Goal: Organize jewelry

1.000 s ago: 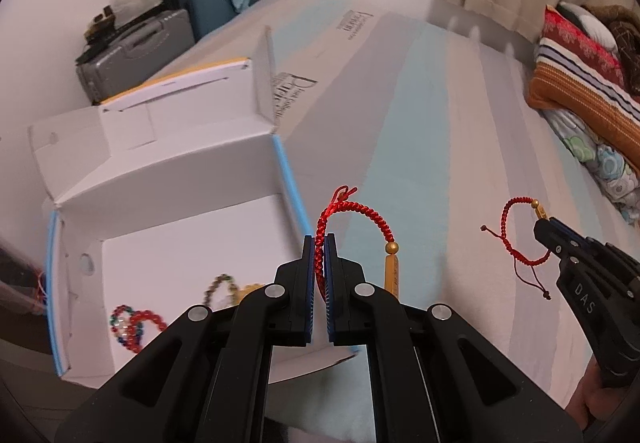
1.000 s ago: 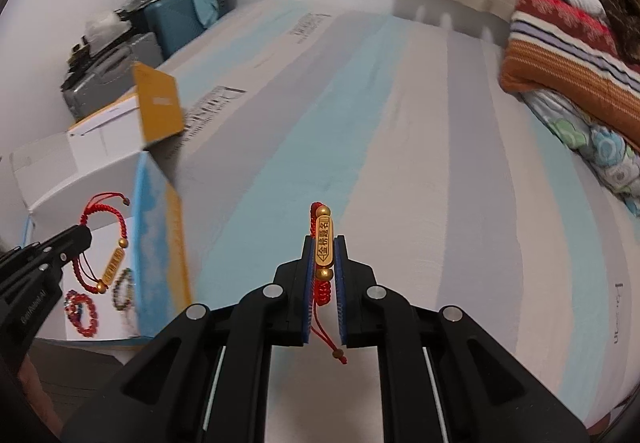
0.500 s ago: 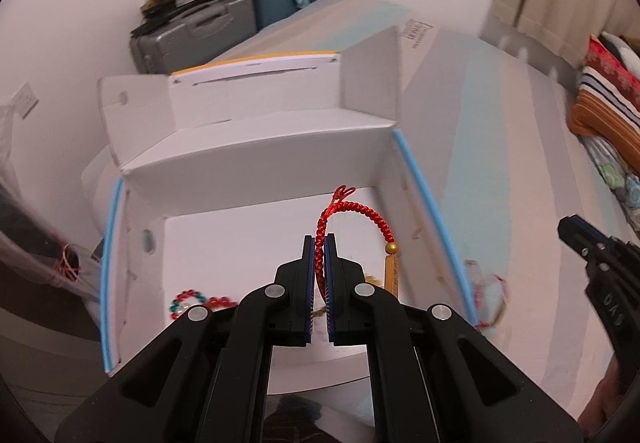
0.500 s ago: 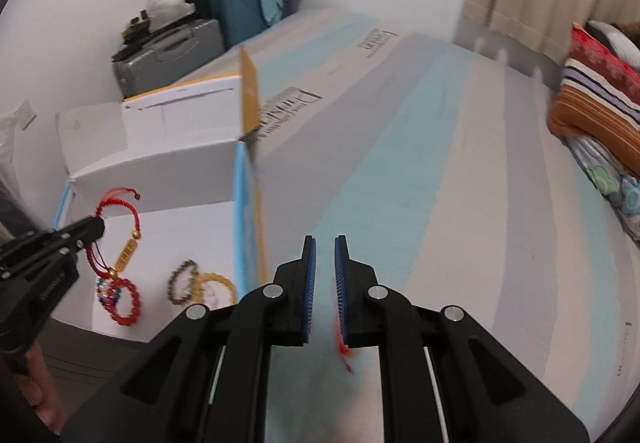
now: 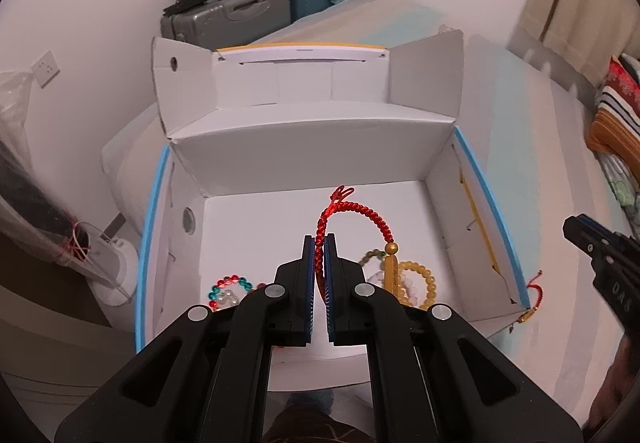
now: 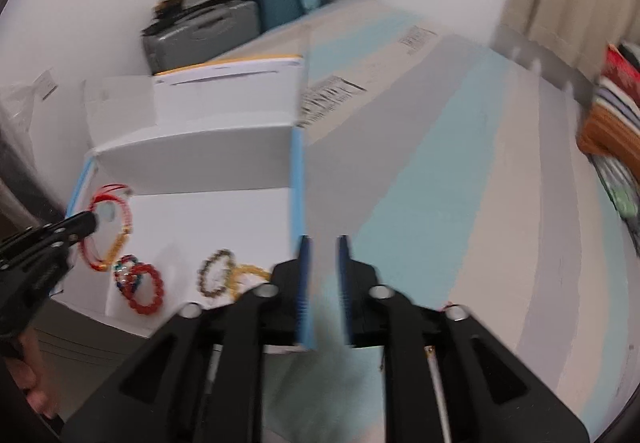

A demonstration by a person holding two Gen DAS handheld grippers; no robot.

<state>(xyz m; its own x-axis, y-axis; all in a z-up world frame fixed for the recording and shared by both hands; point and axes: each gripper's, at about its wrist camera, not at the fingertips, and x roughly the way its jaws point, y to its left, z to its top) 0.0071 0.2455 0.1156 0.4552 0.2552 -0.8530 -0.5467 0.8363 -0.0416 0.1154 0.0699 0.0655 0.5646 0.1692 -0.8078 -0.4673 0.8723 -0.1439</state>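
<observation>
My left gripper (image 5: 319,243) is shut on a red braided bracelet (image 5: 360,209) with a gold bar charm, which hangs over the floor of the open white box (image 5: 296,159). Bead bracelets lie in the box: a red and green one (image 5: 230,285), a yellow one (image 5: 420,277) and a dark one (image 6: 216,273). My right gripper (image 6: 323,243) hangs over the box's blue right edge, its jaws opening with nothing between them. A second red cord bracelet (image 5: 534,295) lies at the box's front right corner, against the bed. The left gripper (image 6: 90,221) also shows in the blurred right wrist view.
The box stands on the left edge of a bed with a grey and light blue striped sheet (image 6: 440,171). Suitcases (image 5: 240,11) are stacked against the far wall. Folded blankets (image 5: 616,115) lie at the right. A clear plastic bag (image 5: 36,211) hangs left of the box.
My left gripper carried its red bracelet from above the bed to above the box. My right gripper let go of the red cord bracelet, which dropped by the box's corner, and its jaws parted.
</observation>
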